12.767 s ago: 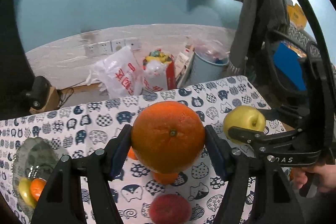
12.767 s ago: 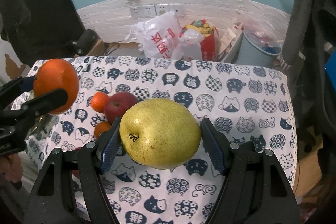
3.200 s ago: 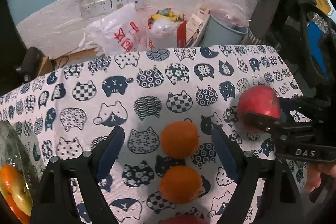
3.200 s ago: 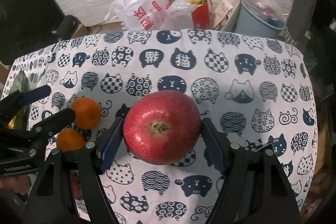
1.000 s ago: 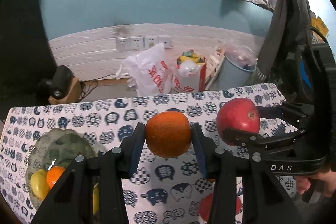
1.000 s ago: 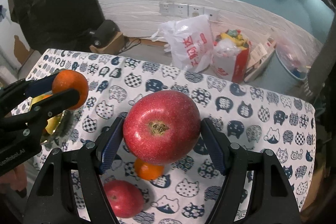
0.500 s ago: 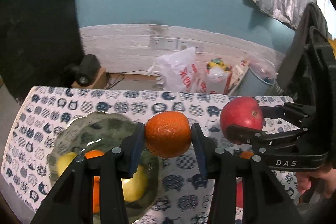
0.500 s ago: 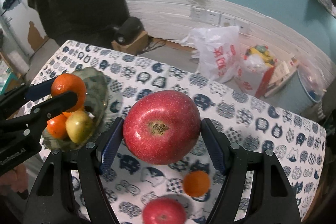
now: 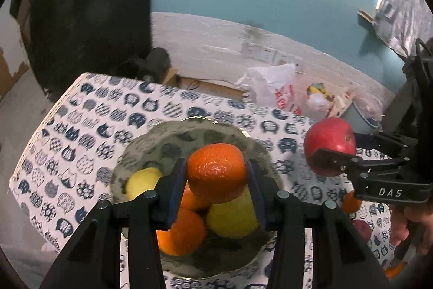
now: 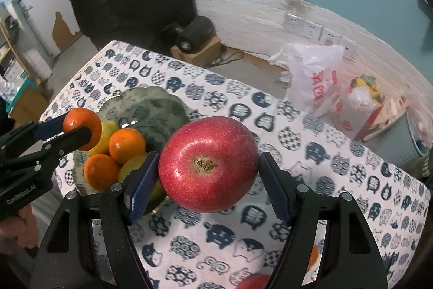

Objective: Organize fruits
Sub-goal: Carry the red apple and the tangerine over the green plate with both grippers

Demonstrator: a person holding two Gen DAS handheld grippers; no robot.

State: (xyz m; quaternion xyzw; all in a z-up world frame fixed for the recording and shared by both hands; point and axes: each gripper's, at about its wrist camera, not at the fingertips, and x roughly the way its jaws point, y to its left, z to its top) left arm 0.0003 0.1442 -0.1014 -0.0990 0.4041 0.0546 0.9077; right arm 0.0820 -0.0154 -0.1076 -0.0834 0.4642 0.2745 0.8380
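two grippers loaded: left gripper (image 9: 216, 175) clamps a round orange mandarin (image 9: 216, 172) over the green glass bowl (image 9: 151, 137), right gripper (image 10: 208, 167) clamps a red apple (image 10: 208, 164); lower gently, then part the fingers.

Orange (image 9: 216, 172) over fruit-filled glass bowl (image 9: 173, 134); red apple (image 10: 207, 164) beside bowl.

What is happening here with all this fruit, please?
A person is moving fruit into a glass bowl on the cat-print tablecloth. The left gripper holds an orange above the bowl, which already holds oranges and yellow fruit. The right gripper holds a red apple in the air beside the bowl. Another red apple and a small orange lie on the cloth.
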